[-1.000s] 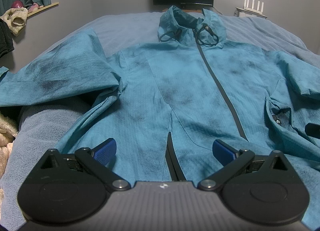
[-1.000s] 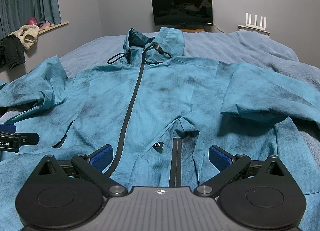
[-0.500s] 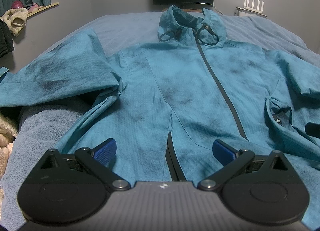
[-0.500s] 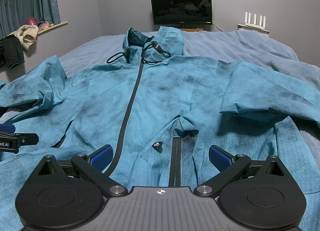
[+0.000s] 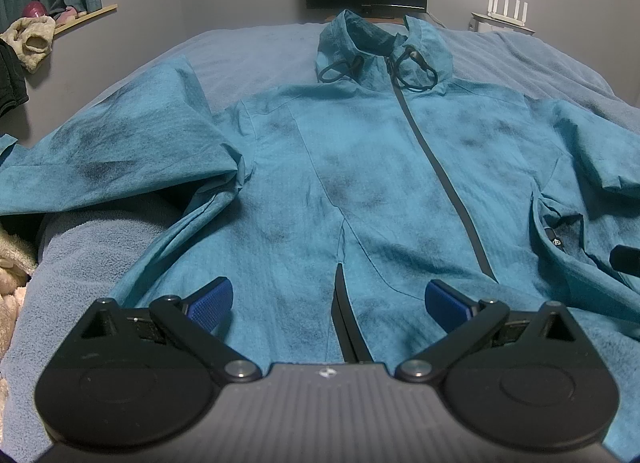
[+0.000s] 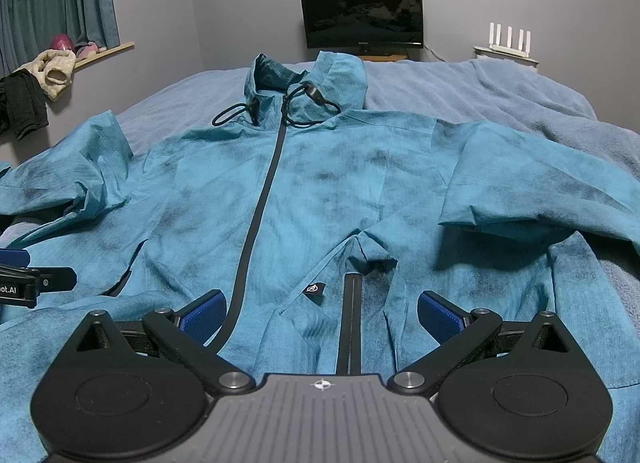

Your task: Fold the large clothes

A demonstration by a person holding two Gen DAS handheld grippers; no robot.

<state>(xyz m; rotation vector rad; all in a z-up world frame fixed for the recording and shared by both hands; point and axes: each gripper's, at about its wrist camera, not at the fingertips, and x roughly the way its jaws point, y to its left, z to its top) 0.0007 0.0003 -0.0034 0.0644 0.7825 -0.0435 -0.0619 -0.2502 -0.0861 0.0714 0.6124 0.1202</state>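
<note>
A large teal hooded jacket lies front-up and zipped on the bed, hood at the far end, sleeves spread to both sides. It also shows in the right wrist view. My left gripper is open and empty, low over the jacket's hem left of the zip. My right gripper is open and empty over the hem right of the zip, near a small black logo tag. The left gripper's finger shows at the left edge of the right wrist view.
The blue-grey bedcover lies under the jacket. A dark monitor and a white router stand behind the bed. Clothes hang at a window ledge on the left. A fluffy cream blanket lies at the bed's left edge.
</note>
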